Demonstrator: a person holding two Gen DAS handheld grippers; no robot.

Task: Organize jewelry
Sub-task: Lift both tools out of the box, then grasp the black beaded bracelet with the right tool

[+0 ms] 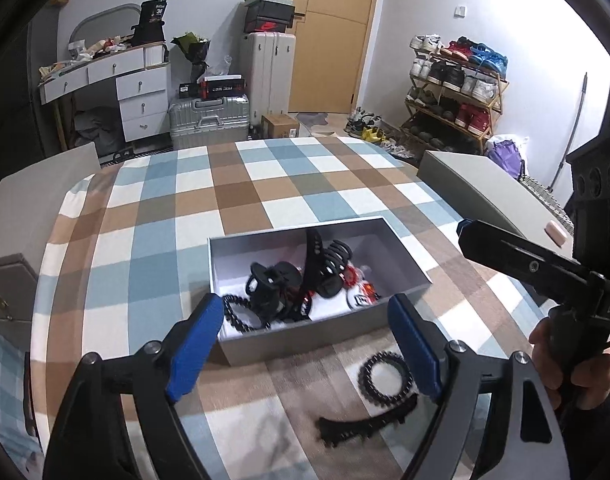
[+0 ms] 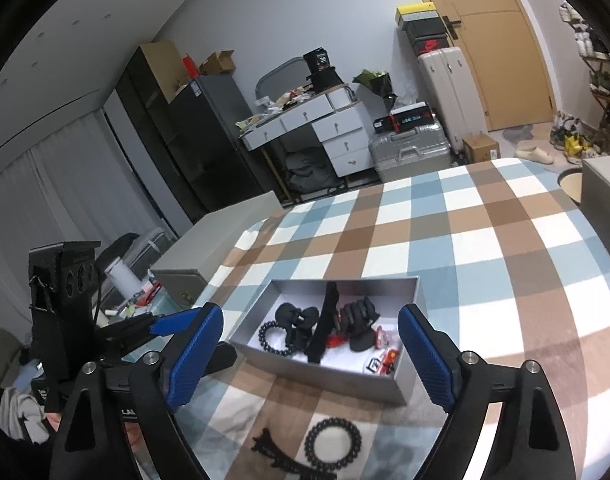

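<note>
A shallow grey box [image 1: 265, 342] sits on the checked tablecloth. It holds black hair claws [image 1: 333, 264], a black bead bracelet [image 1: 241, 316] and small red and white pieces. In front of the box, on the cloth, lie a black bead ring [image 1: 385, 376] and a toothed black hair clip [image 1: 365, 424]. My left gripper [image 1: 305, 344] hovers open over the box's near wall, nothing between its blue pads. In the right wrist view the same box [image 2: 325, 376], bead ring [image 2: 333, 444] and clip [image 2: 281, 456] show. My right gripper [image 2: 309, 360] is open and empty above them.
The checked tablecloth [image 1: 265, 184] covers a rounded table. Grey box-like blocks stand at its right [image 1: 477, 188] and left [image 1: 29, 204] edges. A hand [image 1: 565, 364] holds the right gripper's handle. Beyond the table are suitcases, a white desk and a shoe rack.
</note>
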